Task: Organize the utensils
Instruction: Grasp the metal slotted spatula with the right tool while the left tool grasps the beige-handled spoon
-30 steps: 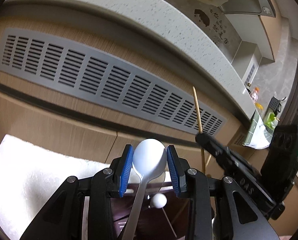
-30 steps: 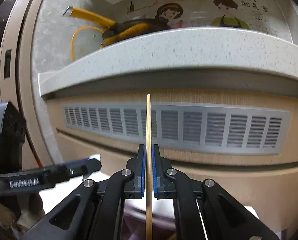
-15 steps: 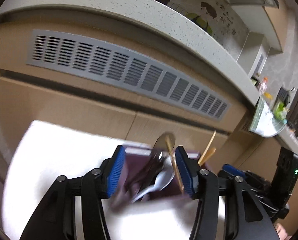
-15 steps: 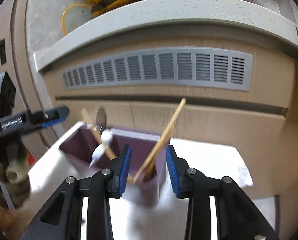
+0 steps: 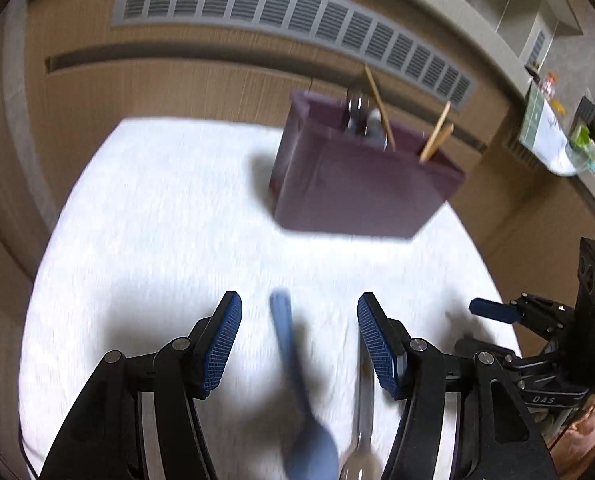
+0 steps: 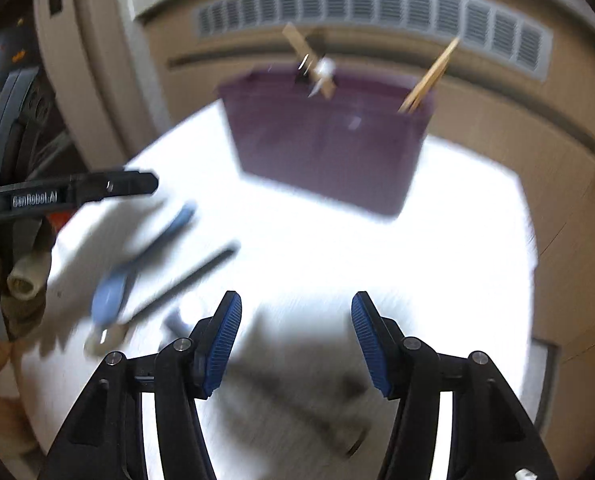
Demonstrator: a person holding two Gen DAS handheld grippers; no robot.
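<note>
Blue spoon (image 5: 297, 380) flat on white cloth (image 5: 157, 220), well in front of purple holder (image 5: 361, 184), between spread jaws of left gripper (image 5: 299, 344), untouched. Beside it, a metal utensil (image 5: 363, 412). Chopsticks (image 5: 435, 134) leaning inside the holder. Right gripper (image 6: 296, 338) gaping wide, empty, also before the holder.

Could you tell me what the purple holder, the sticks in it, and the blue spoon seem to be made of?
Purple holder: probably matte plastic, with smooth flat walls. Sticks: likely wood or bamboo, pale tan and thin. Blue spoon: looks like plastic, uniform dull blue, though blur hides detail.
</note>
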